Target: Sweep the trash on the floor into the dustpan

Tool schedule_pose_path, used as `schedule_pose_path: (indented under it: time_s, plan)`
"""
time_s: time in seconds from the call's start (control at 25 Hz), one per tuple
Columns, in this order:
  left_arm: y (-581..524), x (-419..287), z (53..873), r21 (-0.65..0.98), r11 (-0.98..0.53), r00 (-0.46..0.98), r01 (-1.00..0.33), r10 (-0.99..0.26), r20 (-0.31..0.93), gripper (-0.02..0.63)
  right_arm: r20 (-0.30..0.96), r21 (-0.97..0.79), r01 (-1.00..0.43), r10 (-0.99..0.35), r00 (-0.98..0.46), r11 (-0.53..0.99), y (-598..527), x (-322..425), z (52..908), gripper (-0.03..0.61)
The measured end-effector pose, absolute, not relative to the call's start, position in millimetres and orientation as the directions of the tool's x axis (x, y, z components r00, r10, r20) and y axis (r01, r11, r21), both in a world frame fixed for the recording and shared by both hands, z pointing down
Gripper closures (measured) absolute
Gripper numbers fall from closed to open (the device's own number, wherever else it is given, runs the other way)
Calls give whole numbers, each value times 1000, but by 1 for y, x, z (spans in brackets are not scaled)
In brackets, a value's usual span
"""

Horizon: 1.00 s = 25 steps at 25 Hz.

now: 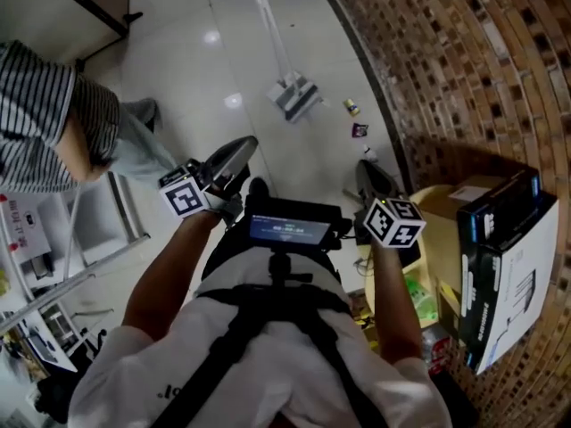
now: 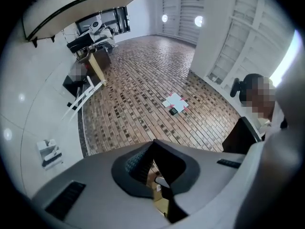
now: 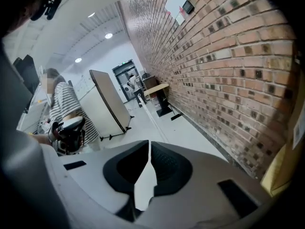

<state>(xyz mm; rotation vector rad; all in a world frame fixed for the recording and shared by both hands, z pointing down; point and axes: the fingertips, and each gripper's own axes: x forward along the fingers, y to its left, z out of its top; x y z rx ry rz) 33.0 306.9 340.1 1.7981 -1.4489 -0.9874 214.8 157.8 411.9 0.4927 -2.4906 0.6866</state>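
Head view: grey long-handled dustpan (image 1: pixel 294 98) sitting far on white tiled floor (image 1: pixel 205 78), small trash pieces (image 1: pixel 351 107) lying right of it beside brick wall (image 1: pixel 464 61); left gripper (image 1: pixel 245 145) and right gripper (image 1: pixel 368 169) hovering near, jaws closed, gripping nothing.

Pale tiled floor (image 1: pixel 223 61) under dustpan (image 1: pixel 295 97), trash (image 1: pixel 352 107)

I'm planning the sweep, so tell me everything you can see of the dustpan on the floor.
The dustpan is a grey-and-white, plastic-looking pan with a long pale handle. It rests on the glossy white floor near the brick wall. Small litter lies beside it, apart. Nothing else touches it.
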Motion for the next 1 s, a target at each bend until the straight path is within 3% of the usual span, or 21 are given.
schedule_pose_path:
  time_s: [0.16,0.36,0.6,1.0]
  plan:
    - [288,-10,344,837,-213,129,-504,-977,-170,614,571,-335,-503,-253,-781,797,145,179,410,554]
    - [277,-41,355,854,-133,28,-502,-990,-138,614,549,-307,-505,-283,-787,807,140,154,404,554]
    - [234,-72,364,872,-103,45,-479,-995,-92,614,548,-292,-512,-297,-782,808,95,113,401,548]
    - [176,-121,378,872,-18,-59,-489,-997,-53,592,572,-307,-439,-205,-794,844,16,66,427,544]
